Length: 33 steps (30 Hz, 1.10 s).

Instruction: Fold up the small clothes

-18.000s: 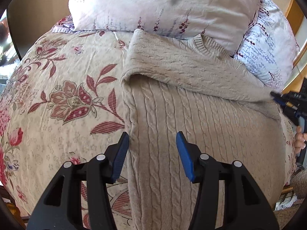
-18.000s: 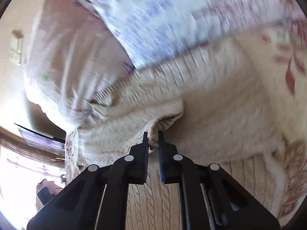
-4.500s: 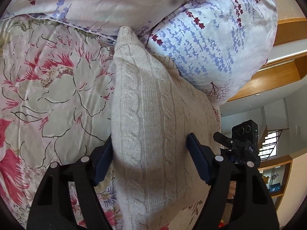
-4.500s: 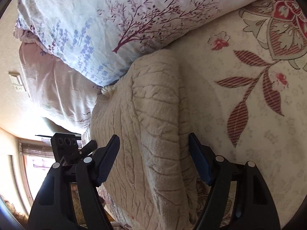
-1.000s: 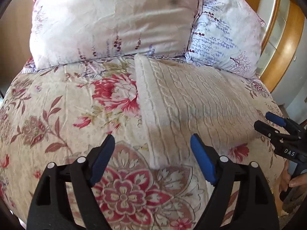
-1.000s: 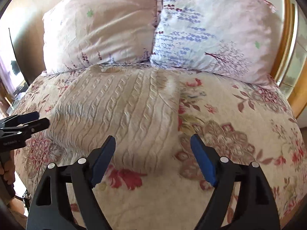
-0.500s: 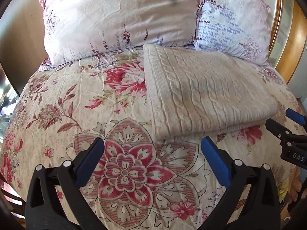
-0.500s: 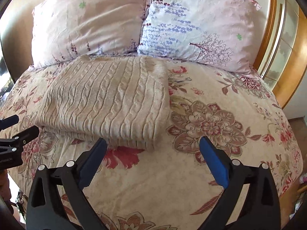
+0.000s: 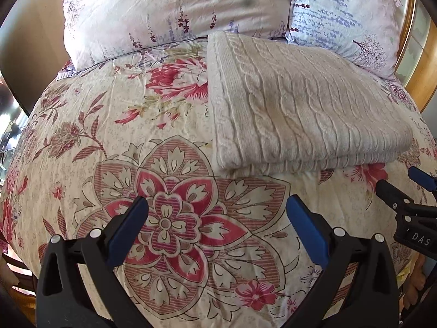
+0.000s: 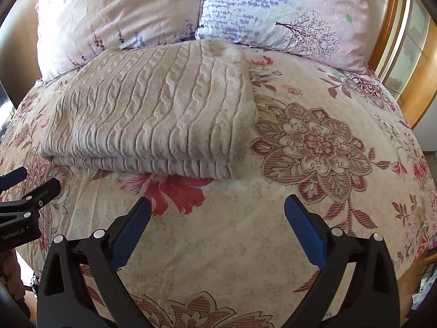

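Observation:
A beige cable-knit sweater lies folded into a thick rectangle on the floral bedspread, its far edge against the pillows. In the right wrist view the same sweater sits left of centre. My left gripper hangs open over the bedspread, short of the sweater's near edge, nothing between its blue pads. My right gripper is open too, over the bare bedspread in front of the sweater's near right corner. Each view catches the other gripper at its side edge.
Two pillows lean at the head of the bed: a pink one on the left and a lilac-printed one on the right. A wooden frame runs along the right side. A person's fingers show at the lower right.
Both grippers have opened wider and backed off from the sweater, tilting further down. The folded sweater now lies farther from the fingers, and it has not moved on the bed.

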Each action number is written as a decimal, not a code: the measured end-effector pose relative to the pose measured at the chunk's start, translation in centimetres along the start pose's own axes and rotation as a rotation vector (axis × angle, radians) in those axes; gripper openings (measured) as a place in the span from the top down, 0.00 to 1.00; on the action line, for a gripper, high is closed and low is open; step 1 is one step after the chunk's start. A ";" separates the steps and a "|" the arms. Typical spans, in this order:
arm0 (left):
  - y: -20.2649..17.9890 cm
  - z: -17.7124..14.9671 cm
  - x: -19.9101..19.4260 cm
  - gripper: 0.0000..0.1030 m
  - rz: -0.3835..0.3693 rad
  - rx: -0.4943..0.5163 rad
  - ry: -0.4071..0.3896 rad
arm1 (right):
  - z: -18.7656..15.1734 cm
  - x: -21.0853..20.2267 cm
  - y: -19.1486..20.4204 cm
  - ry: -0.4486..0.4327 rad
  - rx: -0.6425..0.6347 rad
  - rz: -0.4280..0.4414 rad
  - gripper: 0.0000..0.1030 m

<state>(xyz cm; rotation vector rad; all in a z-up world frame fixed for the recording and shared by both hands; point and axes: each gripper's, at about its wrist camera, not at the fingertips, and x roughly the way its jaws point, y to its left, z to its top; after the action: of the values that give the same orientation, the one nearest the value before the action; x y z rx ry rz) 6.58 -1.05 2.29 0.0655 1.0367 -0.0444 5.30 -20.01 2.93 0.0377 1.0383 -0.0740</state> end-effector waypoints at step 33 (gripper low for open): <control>0.2 -0.3 1.2 0.02 -0.006 -0.029 0.043 | -0.2 1.1 -0.2 0.034 0.020 0.013 0.01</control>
<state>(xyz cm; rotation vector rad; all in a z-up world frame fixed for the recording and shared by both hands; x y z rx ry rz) 6.94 -0.79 1.14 0.0369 1.0805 -0.0337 5.60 -20.29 1.90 0.0644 1.0710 -0.0719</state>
